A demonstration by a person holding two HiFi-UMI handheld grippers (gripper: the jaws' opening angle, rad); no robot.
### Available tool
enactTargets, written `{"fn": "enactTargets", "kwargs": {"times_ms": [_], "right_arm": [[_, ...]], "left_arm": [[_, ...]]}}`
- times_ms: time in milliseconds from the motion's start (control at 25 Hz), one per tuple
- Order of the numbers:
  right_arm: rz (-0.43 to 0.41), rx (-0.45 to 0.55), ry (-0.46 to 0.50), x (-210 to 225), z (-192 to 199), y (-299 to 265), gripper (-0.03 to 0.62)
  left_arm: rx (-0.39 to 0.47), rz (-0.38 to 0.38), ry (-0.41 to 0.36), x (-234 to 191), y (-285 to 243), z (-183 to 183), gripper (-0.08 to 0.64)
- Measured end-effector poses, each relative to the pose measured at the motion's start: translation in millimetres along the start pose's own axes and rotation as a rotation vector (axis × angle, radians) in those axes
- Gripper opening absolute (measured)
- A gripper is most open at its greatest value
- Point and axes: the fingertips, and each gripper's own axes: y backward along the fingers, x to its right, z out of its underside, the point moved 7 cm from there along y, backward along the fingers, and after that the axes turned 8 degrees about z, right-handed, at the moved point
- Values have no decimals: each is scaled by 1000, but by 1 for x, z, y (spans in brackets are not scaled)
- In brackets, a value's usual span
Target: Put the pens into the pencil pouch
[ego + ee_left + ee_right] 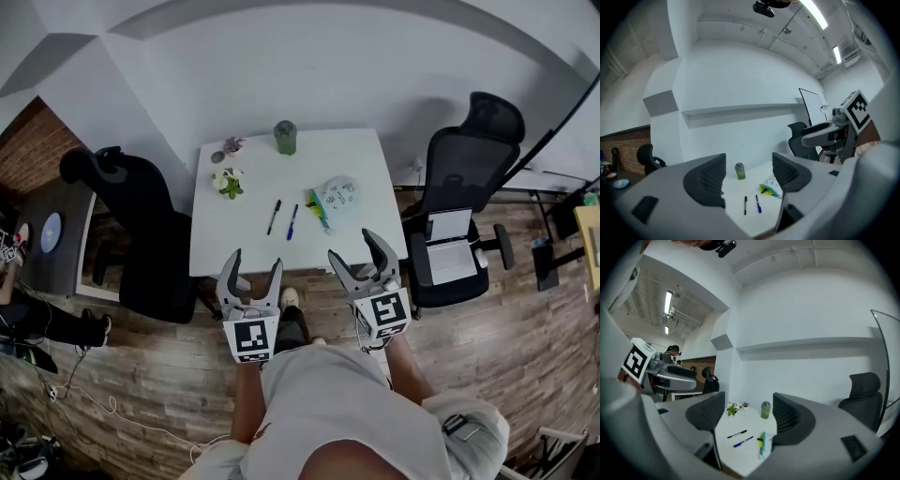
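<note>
**On the white tabletop, both pens lie outside the pouch**

Near the middle of the tabletop (pixel 361 155) lies the black pen (pixel 273 217). The blue pen (pixel 292 222) is just at its 3 o'clock. The two lie side by side without touching, each running roughly from 12 to 6. Close at the blue pen's 2 o'clock sits the pale pencil pouch (pixel 339 197), its green-yellow edge turned toward the pens.

A green cup (pixel 285 137) stands by the tabletop's 12 o'clock edge, and a small potted plant (pixel 228 182) is at the pens' 10 o'clock.

My left claw (pixel 255 261) and right claw (pixel 352 246) hover at 6 o'clock, off the near edge. Both have their jaws wide apart with nothing between them.

A black chair (pixel 141 225) stands at the tabletop's 9 o'clock and a mesh chair (pixel 464 159) at its 3 o'clock.
</note>
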Motion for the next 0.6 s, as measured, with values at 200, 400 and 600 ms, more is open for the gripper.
{"fn": "enactTargets", "kwargs": {"times_ms": [200,400,600], "right_arm": [[17,-4,5,3,1,-22,316],[33,-12,16,8,1,-50,316],[50,-27,17,13,0,-79,317]], "left_arm": [[13,10,2,-15,-18,4,308],[25,24,14,-35,-42,7,308],[22,46,15,-56,-69,8,308]]}}
